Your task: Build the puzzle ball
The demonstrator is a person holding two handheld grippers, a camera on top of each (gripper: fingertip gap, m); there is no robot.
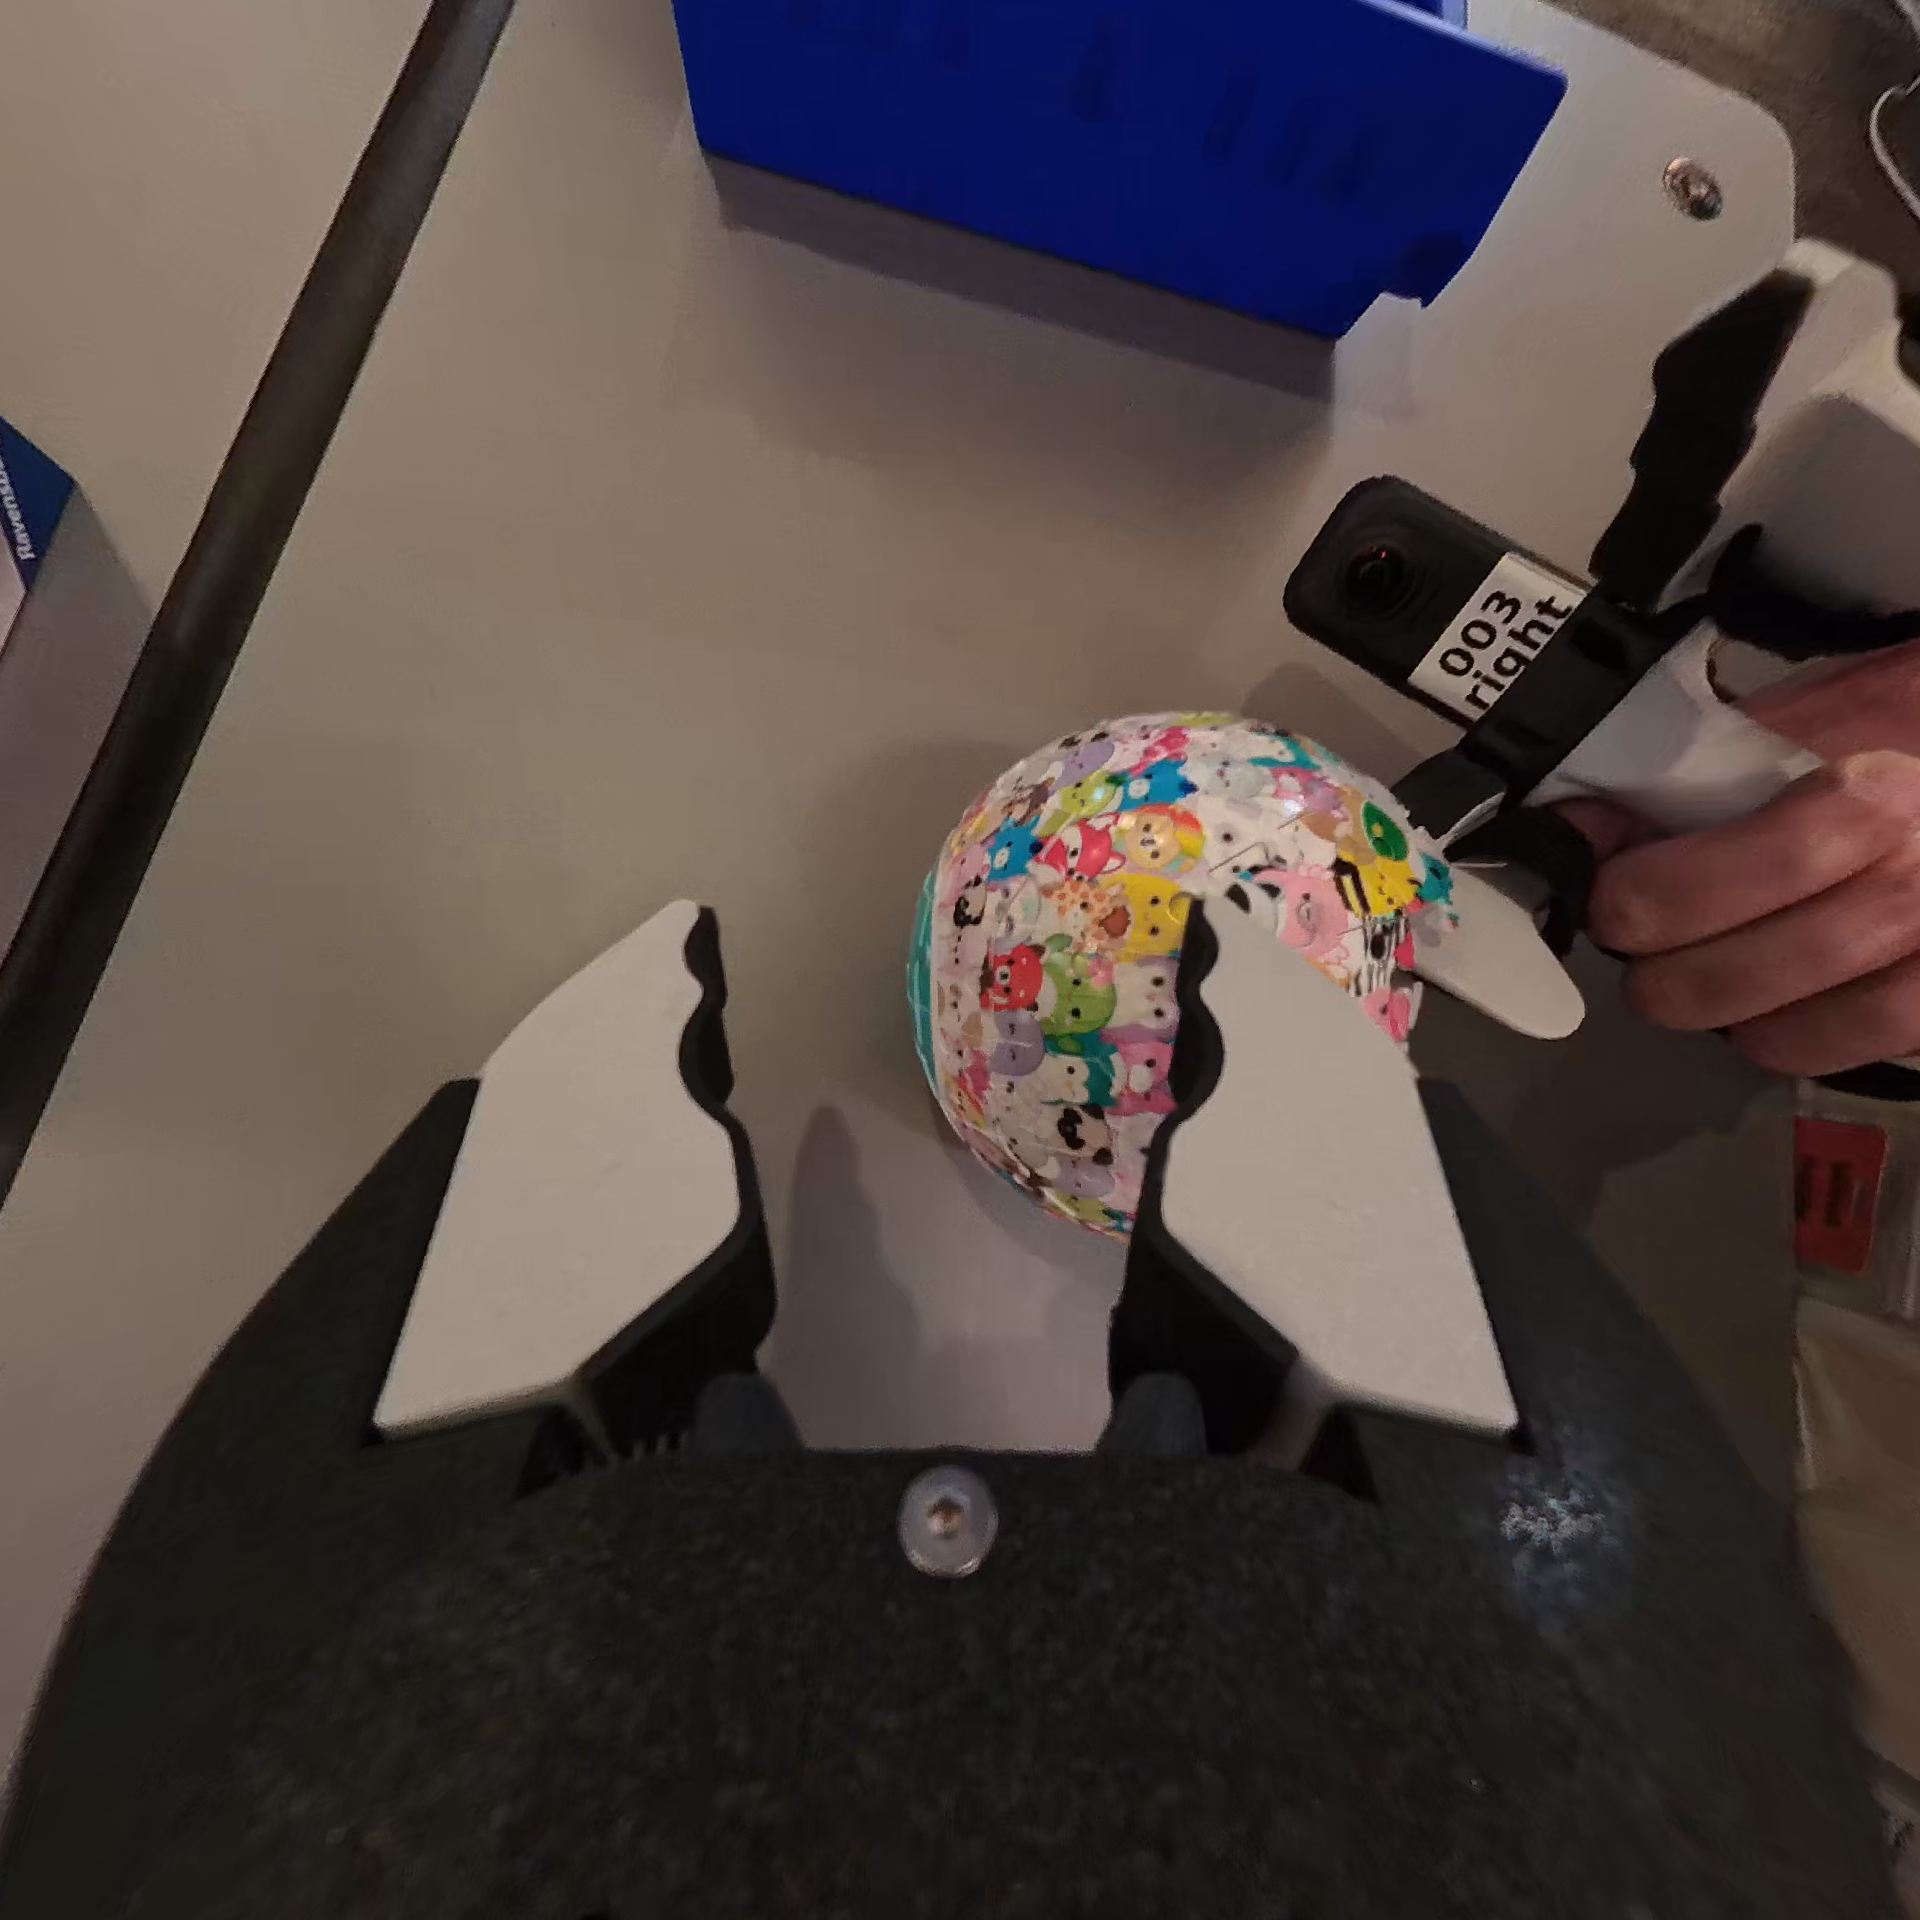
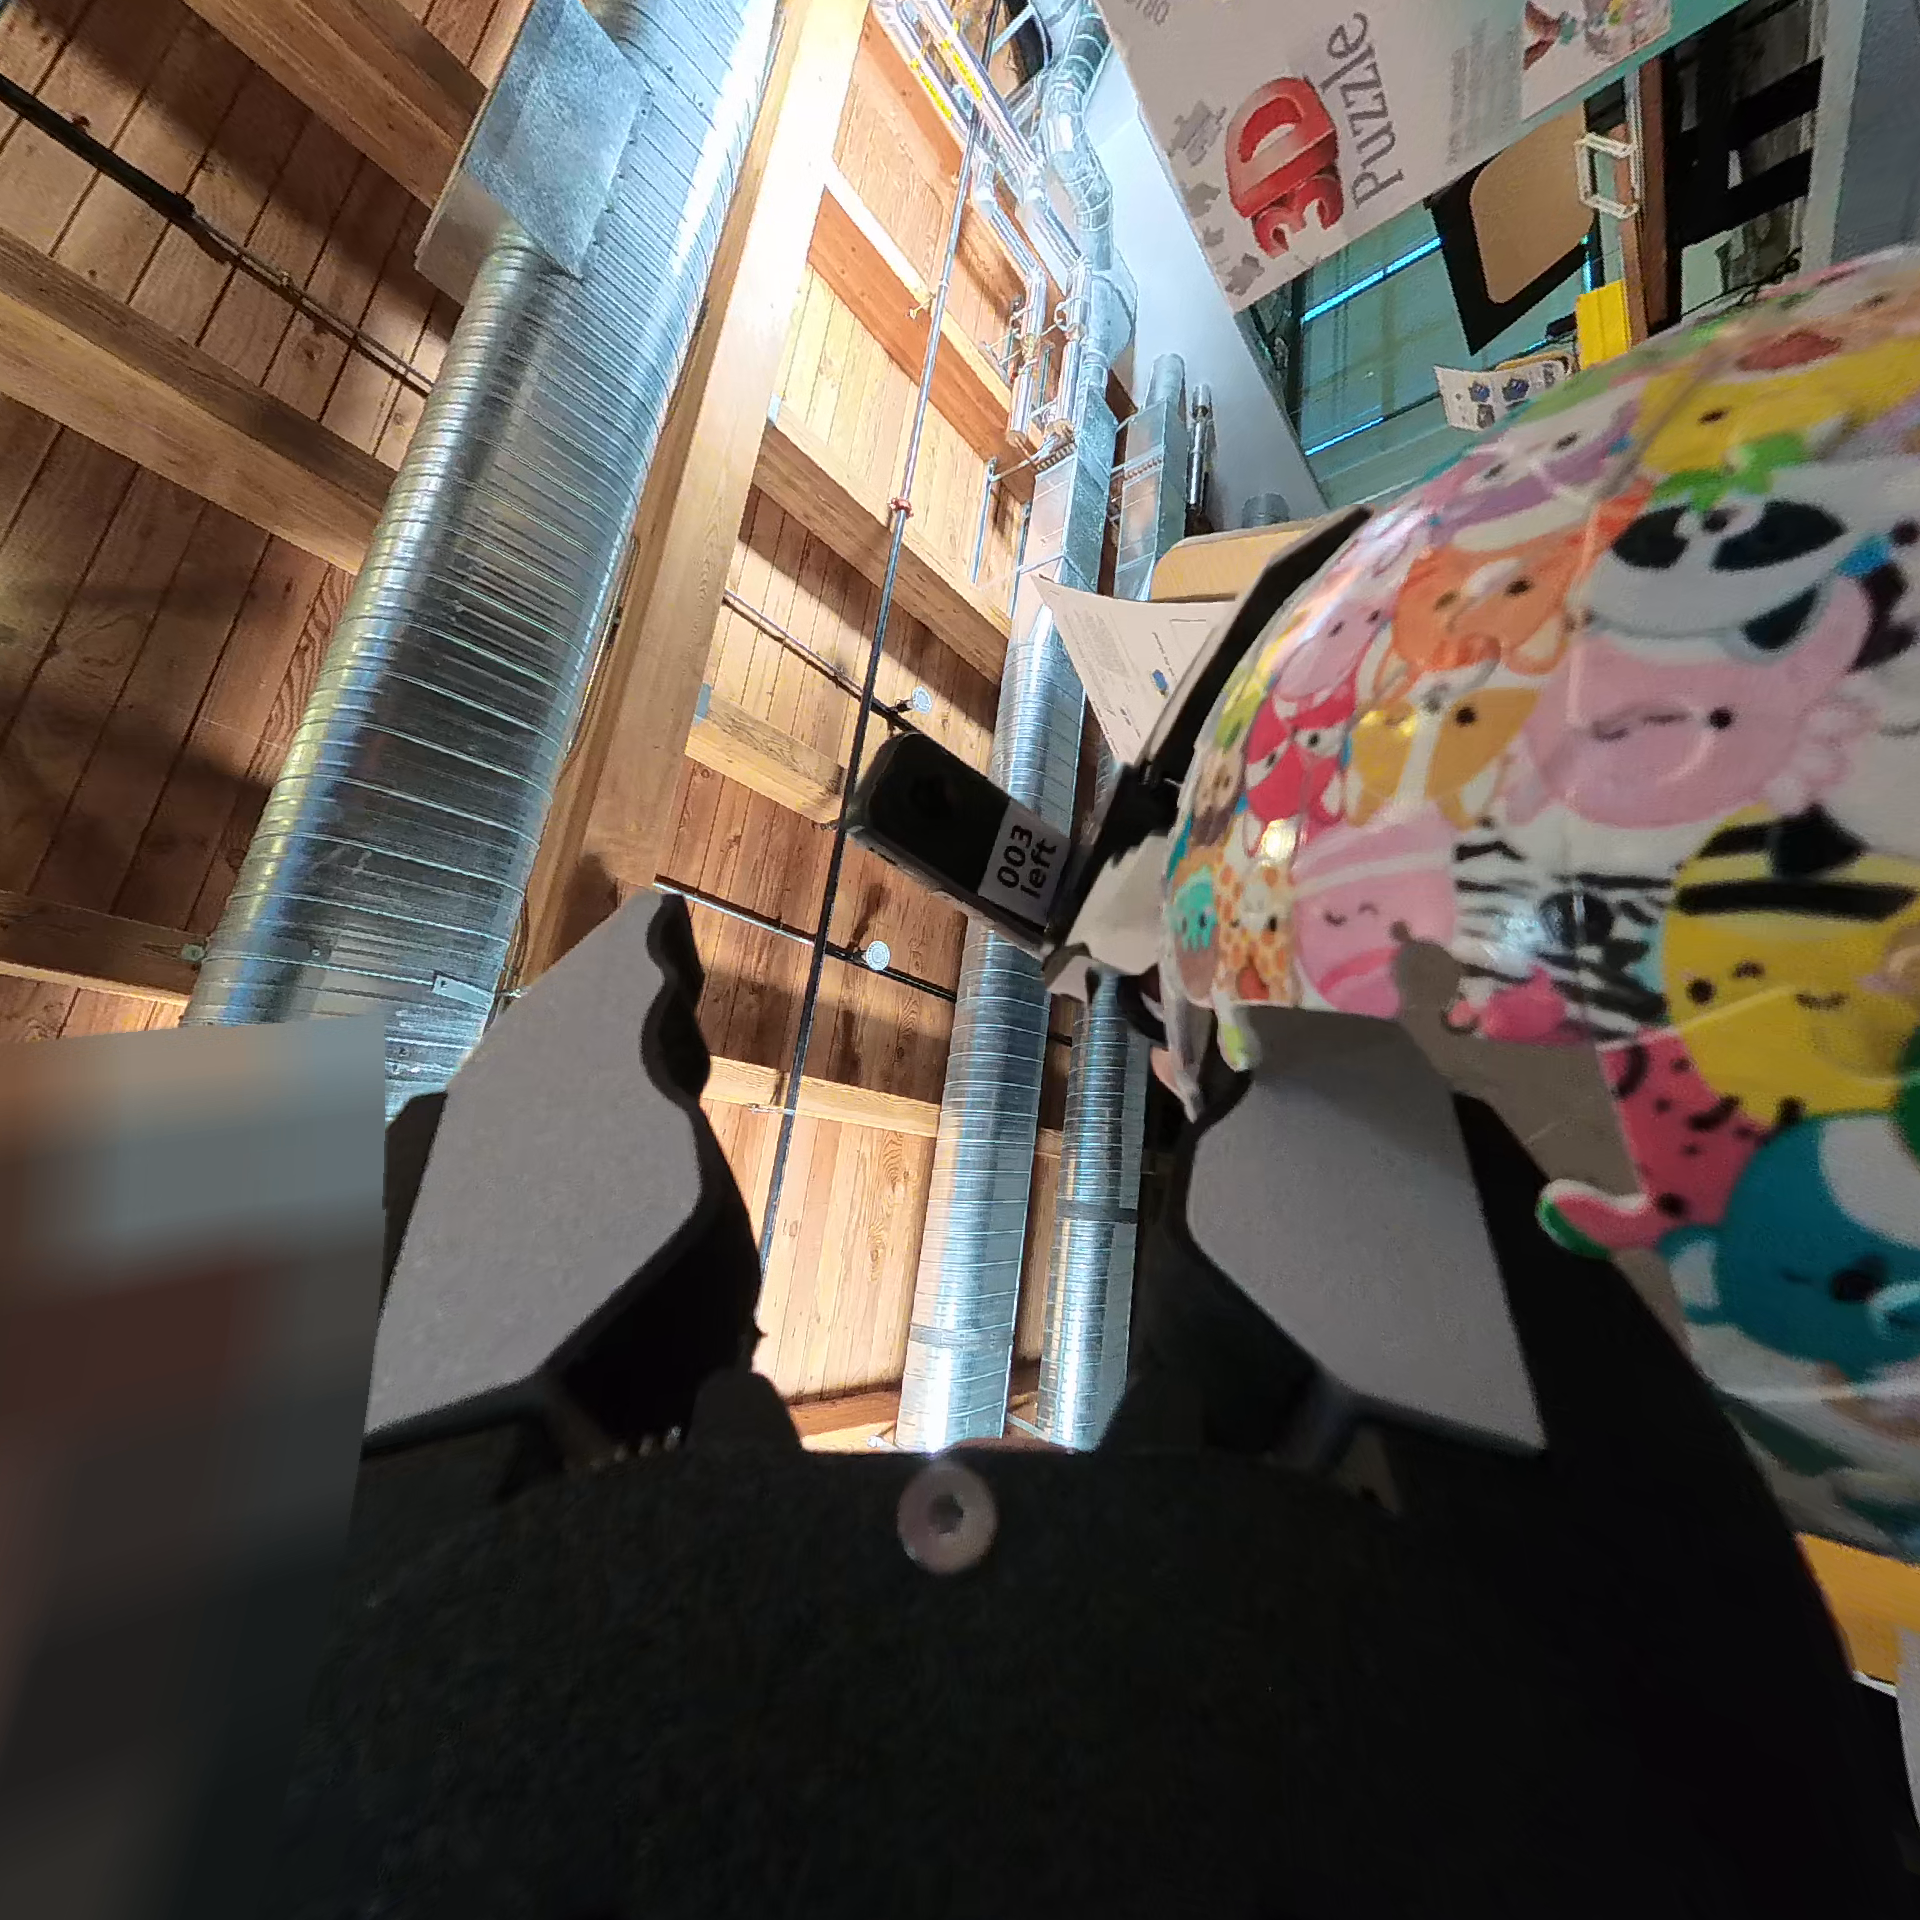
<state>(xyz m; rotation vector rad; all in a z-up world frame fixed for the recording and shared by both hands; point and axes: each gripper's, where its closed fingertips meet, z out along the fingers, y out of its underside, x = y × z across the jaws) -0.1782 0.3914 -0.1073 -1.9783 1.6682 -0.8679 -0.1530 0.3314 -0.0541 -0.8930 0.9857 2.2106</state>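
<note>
The puzzle ball (image 1: 1081, 935) is a part-built shell printed with colourful cartoon animals, with a jagged open edge on its right side. My left gripper (image 1: 951, 914) is open and empty. Its right finger (image 1: 1309, 1143) lies across the ball's lower right, and the ball sits beside the gap, not in it. My right gripper (image 1: 1455, 883), held by a hand (image 1: 1766, 894), meets the ball's jagged edge from the right. In the right wrist view this gripper (image 2: 956, 956) points up at the ceiling and is open. The ball (image 2: 1610, 779) covers the tip of its right finger (image 2: 1351, 1195).
A blue bin (image 1: 1101, 145) stands at the back of the grey table (image 1: 623, 623). A dark gap (image 1: 249, 520) runs along the table's left side, with a box (image 1: 31, 520) beyond it. The puzzle box (image 2: 1351, 135) shows at the top right of the right wrist view.
</note>
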